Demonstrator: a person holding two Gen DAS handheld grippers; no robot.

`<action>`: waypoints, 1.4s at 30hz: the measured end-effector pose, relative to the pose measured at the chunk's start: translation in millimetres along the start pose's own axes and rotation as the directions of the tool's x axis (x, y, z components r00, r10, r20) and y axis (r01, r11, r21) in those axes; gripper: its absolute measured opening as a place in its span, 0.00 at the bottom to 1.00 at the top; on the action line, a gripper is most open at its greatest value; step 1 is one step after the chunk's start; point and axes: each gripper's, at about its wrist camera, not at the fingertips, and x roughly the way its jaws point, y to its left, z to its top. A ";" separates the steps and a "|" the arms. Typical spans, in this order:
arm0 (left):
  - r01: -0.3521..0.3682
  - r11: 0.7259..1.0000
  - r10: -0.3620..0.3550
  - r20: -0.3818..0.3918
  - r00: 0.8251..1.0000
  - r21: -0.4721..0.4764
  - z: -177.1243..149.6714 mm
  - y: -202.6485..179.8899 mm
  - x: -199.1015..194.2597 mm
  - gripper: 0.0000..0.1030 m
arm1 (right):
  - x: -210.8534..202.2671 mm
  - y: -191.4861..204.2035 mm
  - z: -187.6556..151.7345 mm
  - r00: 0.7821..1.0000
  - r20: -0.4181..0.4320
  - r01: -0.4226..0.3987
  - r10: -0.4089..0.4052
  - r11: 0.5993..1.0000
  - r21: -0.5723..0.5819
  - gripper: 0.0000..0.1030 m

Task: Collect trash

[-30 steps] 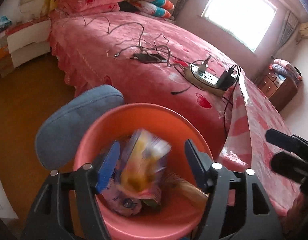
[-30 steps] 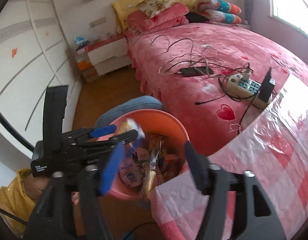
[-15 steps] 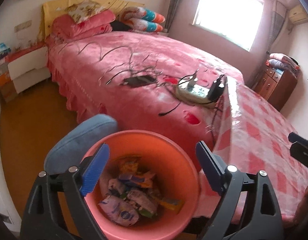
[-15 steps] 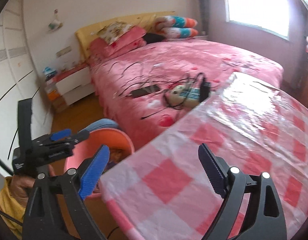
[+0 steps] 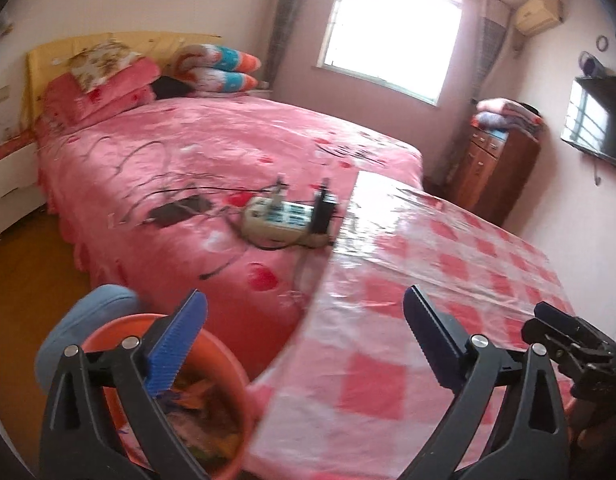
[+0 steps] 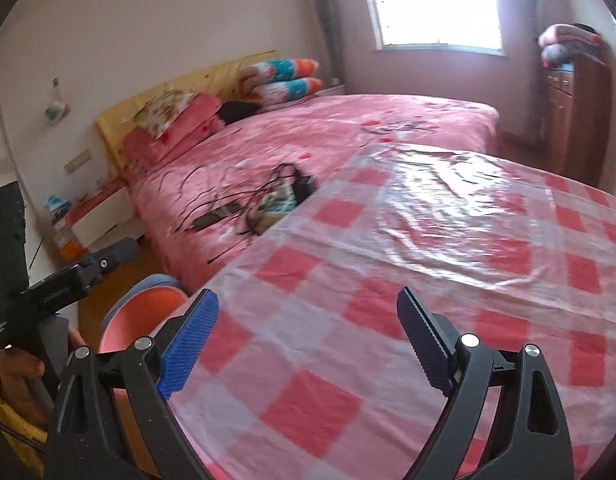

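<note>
A: Why is the table (image 6: 448,264) under that checked plastic cloth bare where both tools point?

B: As far as these views reach, nothing lies on it. The bed (image 5: 212,168) beside it carries only a power strip (image 5: 280,220) and its cables, which I'd judge are not rubbish

A: And the orange bin (image 5: 224,364)?

B: It stands on the floor just beside the table's near edge, I'd say so wrappers can go straight in. The trash (image 5: 204,408) shows as a heap of packets inside it

A: The left gripper (image 5: 304,336)?

B: Its jaws have just been opening and stand spread wide, nothing between them, one blue pad over the bin's rim

A: The right gripper (image 6: 308,336)?

B: It too opened just now; spread, empty, aimed over the cloth, probably hunting for a next piece
</note>
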 end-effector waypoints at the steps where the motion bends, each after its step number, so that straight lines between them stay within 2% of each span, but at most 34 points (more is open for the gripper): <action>1: 0.012 1.000 -0.011 -0.006 1.000 0.009 0.3 -8.6 2.6 0.96 | -2.8 -6.0 -0.9 1.000 0.005 0.010 -0.010 1.000 0.006 0.87; 10: 0.085 0.995 -0.082 -0.050 0.995 0.061 -0.7 -72.4 22.8 0.96 | -28.7 -64.2 -11.7 0.992 0.046 0.118 -0.121 0.991 0.066 0.87; 22: 0.147 0.976 -0.136 -0.077 0.988 0.161 -3.3 -153.3 39.9 0.96 | -59.9 -124.4 -21.9 0.965 0.104 0.232 -0.243 0.967 0.109 0.87; 31: 0.168 0.960 -0.145 -0.118 0.982 0.224 -8.9 -200.6 52.2 0.96 | -78.5 -162.8 -29.4 0.943 0.114 0.293 -0.313 0.943 0.160 0.87; 42: 0.164 0.948 -0.139 -0.107 0.984 0.273 -14.0 -239.3 54.9 0.96 | -91.0 -185.2 -38.7 0.927 0.126 0.329 -0.354 0.926 0.185 0.92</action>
